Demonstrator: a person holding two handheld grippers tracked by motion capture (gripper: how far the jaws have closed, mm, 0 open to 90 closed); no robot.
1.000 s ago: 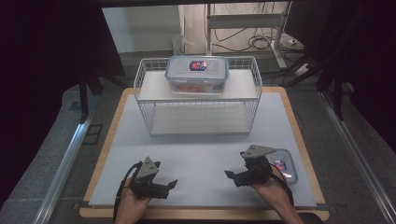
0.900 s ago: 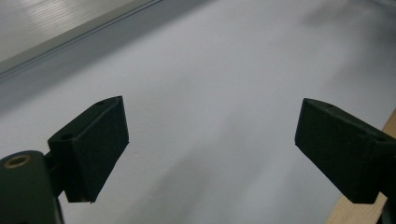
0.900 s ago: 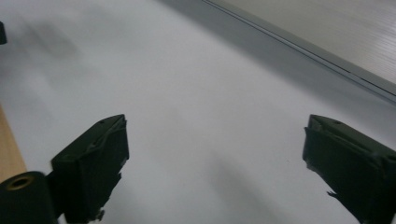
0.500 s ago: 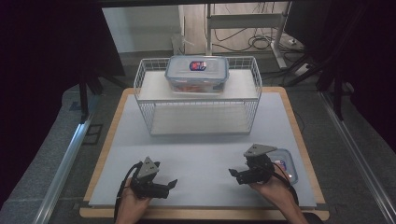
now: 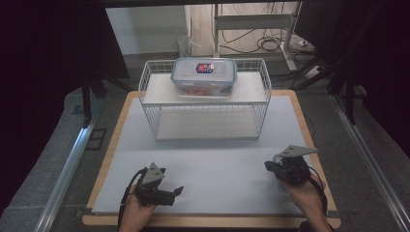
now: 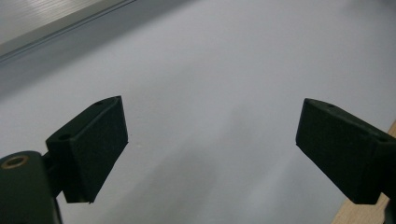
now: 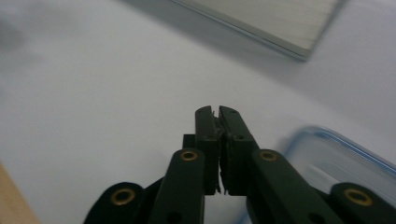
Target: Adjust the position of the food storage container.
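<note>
- Step in hand, as judged: fetching the loose container lid point(image 5: 280, 180) at the right front of the worktop point(image 5: 212, 159). The right gripper point(image 5: 271, 166) is beside and above it; nothing is held yet.
- Right gripper: its fingers point(image 7: 208, 135) have just been closing and now stand pressed together, with nothing between them. In the right gripper view the lid point(image 7: 345, 158), clear with a blue rim, lies flat on the worktop just to the right of the closed tips, partly under the gripper body.
- Left gripper point(image 5: 178, 191): rests at the left front of the worktop in the person's left hand point(image 5: 138, 208). The left gripper view shows its fingers point(image 6: 93, 144) spread wide over bare white surface, holding nothing.
- Background items: a white wire basket rack point(image 5: 205, 121) stands at the far middle of the worktop, well apart from both grippers. A lidded food container point(image 5: 204, 77) with a blue rim and a label on top sits on the rack's upper shelf. The lower shelf appears bare.
- Whether the lid belongs with another container I cannot tell.
- Next move, as judged: the right fingers need to open again, and the gripper must shift toward the lid and come in low at its edge. A flat lid gives little to bite on; one finger has to get under the rim or the lid will slide away.
</note>
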